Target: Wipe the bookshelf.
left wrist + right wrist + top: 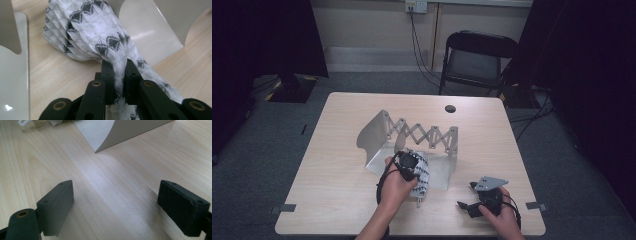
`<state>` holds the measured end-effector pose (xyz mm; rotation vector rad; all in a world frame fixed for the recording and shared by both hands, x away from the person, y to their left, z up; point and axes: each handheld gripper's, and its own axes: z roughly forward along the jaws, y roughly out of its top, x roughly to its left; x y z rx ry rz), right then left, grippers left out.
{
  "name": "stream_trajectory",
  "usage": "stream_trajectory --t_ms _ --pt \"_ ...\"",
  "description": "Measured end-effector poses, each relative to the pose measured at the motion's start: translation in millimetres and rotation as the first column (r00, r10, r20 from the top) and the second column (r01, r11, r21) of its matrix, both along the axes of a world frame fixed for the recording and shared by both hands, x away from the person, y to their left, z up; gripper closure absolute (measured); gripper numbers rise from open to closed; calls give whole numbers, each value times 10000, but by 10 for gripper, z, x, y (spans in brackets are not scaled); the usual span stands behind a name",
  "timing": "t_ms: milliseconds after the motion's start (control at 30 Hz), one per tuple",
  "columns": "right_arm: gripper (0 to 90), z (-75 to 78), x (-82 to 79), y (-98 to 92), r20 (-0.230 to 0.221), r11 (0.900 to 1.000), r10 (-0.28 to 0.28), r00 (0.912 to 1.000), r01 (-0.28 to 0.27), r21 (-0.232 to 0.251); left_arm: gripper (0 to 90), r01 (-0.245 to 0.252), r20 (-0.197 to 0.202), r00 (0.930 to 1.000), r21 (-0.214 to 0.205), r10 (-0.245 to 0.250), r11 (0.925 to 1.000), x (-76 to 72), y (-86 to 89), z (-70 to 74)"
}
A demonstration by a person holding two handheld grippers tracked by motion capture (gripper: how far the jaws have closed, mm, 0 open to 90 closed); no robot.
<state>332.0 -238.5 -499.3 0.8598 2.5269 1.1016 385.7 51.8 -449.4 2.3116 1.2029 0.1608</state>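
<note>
1. High view: the person's left forearm comes in from the bottom edge and angles forward and to the right, the hand wrapped around the left gripper (408, 165) over the near part of the table (337, 150).
2. That gripper points away from the person, toward the grey metal rack (377, 135) with its scissor-lattice back.
3. The right hand sits low near the table's front right corner, holding the right gripper (468, 197), which points left with its grey three-cornered plate on top.
4. The two hands are well apart, with bare wood between them.
5. Left gripper view: the jaws are clamped on a pinched fold of the white knitted cloth (100, 37), which bears black diamond marks.
6. The bunched cloth bulges out past the jaw tips and rests on the wood and on the edge of the rack's flat base plate (140, 32); a tail of it runs back along the right side of the gripper.
7. Seen from above, the cloth (422, 175) lies at the front edge of the rack's base, partly under the left hand.
8. Right gripper view: the jaws stand wide apart with nothing between them, just above the bare wood, and a corner of the rack's base (105, 135) lies ahead.
</note>
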Motion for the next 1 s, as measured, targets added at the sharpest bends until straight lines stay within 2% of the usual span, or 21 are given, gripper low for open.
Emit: stream_trajectory --t_ms 300,700,867,900,1000 --pt "133 0 0 0 0 10000 0 10000 0 0 813 144 41 9999 -147 -143 9998 -116 40 -31" --pt "131 0 2 3 1 10000 -5 10000 5 -3 813 411 12 9992 -69 -411 9991 -236 103 1" --pt "130 0 2 5 -9 10000 -8 10000 8 -5 813 630 33 9980 3 -630 9980 -273 67 36" --pt "130 0 2 5 -7 10000 -6 10000 6 -5 813 823 57 9966 99 -823 9966 -297 28 44" --pt "130 0 2 5 -6 10000 -6 10000 6 -6 813 1064 4 9943 11 -1064 9943 -334 -49 45"
